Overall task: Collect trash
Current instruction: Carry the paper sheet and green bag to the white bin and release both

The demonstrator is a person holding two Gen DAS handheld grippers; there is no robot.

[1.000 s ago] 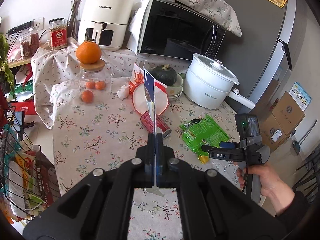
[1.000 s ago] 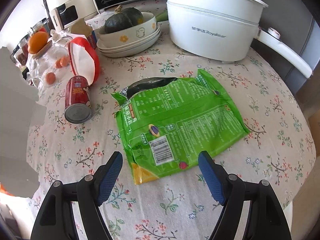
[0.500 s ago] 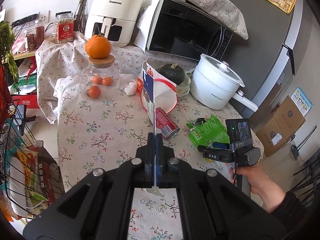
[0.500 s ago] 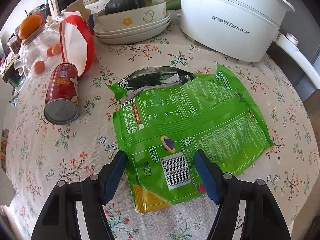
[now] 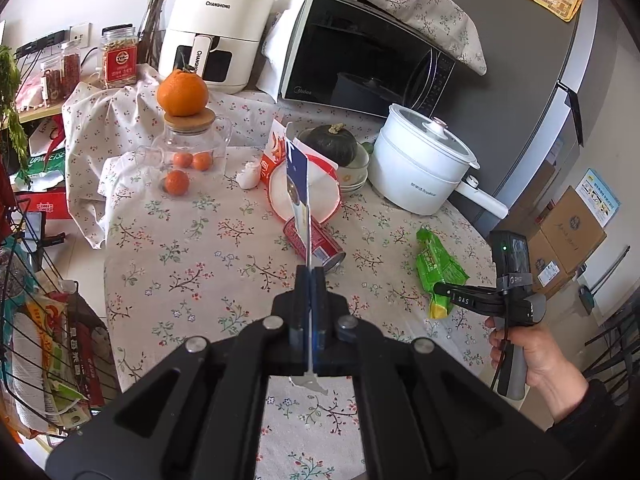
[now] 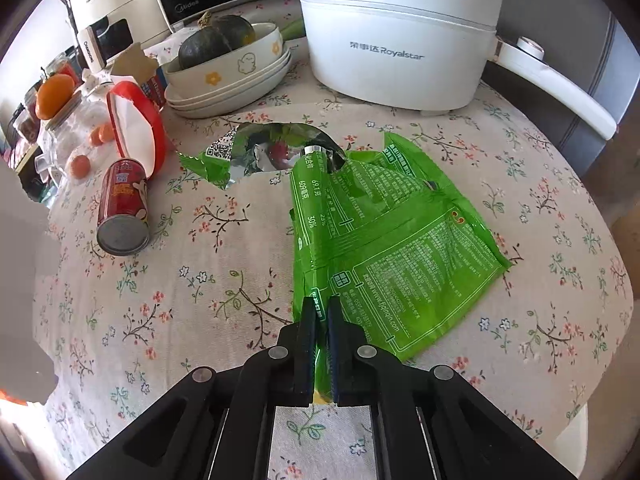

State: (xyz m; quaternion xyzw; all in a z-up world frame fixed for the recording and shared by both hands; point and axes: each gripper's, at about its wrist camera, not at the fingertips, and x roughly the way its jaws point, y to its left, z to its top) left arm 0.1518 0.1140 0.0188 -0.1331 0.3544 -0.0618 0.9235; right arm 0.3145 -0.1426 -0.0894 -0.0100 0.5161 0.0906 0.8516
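Left hand-held gripper [image 5: 309,276]: jaws fully closed on a thin flat blue-and-white wrapper scrap [image 5: 298,184], held edge-on and upright above the floral-cloth counter [image 5: 192,240]; a torn white end pokes out below the jaws.

Right hand-held gripper [image 6: 319,312]: jaws nearly closed, pinching the near edge of the crumpled green foil snack bag [image 6: 380,240]. The bag's near part is bunched and lifted at the grip; its far end is torn open with the silver lining showing, and lies on the counter in front of the white electric pot [image 6: 396,32]. In the left wrist view the same bag [image 5: 436,264] is at the right side of the counter, clamped at the gripper tip [image 5: 440,290].

A red cylindrical can [image 6: 122,208] lies on its side left of the bag, well apart from it, metal end facing the camera. Just behind it is a red-rimmed white round paper lid [image 6: 136,128], standing tilted. A dark green squash [image 6: 216,38] sits in stacked cream bowls [image 6: 236,80] behind.
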